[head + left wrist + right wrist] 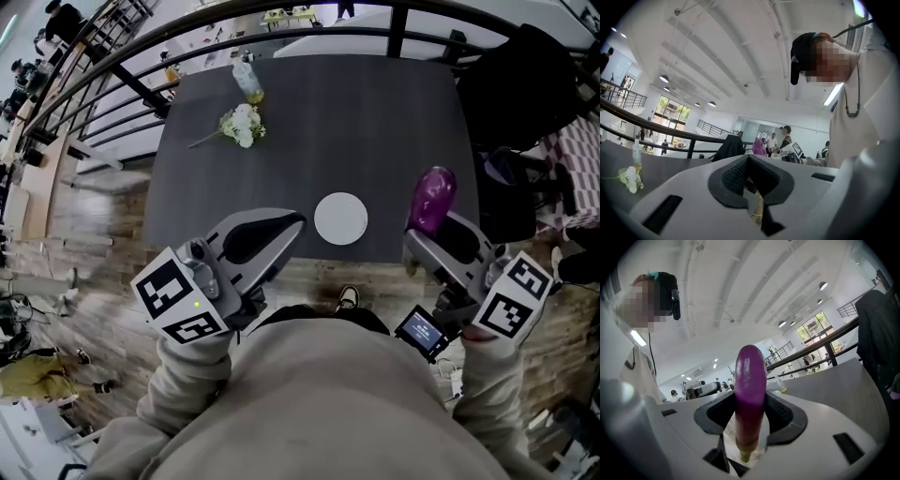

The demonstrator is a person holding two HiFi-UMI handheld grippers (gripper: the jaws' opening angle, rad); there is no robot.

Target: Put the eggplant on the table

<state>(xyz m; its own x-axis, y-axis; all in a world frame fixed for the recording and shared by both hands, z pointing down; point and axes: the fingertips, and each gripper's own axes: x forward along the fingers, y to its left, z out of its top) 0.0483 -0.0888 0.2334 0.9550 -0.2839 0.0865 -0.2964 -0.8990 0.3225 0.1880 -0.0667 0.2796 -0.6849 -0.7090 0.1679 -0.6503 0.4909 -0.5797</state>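
A glossy purple eggplant (432, 199) stands upright between the jaws of my right gripper (433, 227), over the near right edge of the dark grey table (375, 122). In the right gripper view the eggplant (750, 385) is clamped by the black pads, its green stem end pointing down, and the right gripper (750, 416) is shut on it. My left gripper (289, 225) hovers at the table's near edge, left of a white plate (340, 217). Its jaws meet at the tips with nothing between them, as the left gripper view also shows for the left gripper (748, 161).
A bunch of white flowers (242, 125) and a small bottle (248, 82) lie at the table's far left. A black railing (281, 37) runs behind the table. A dark jacket (525, 94) hangs over a chair at the right. Wood floor lies below the near edge.
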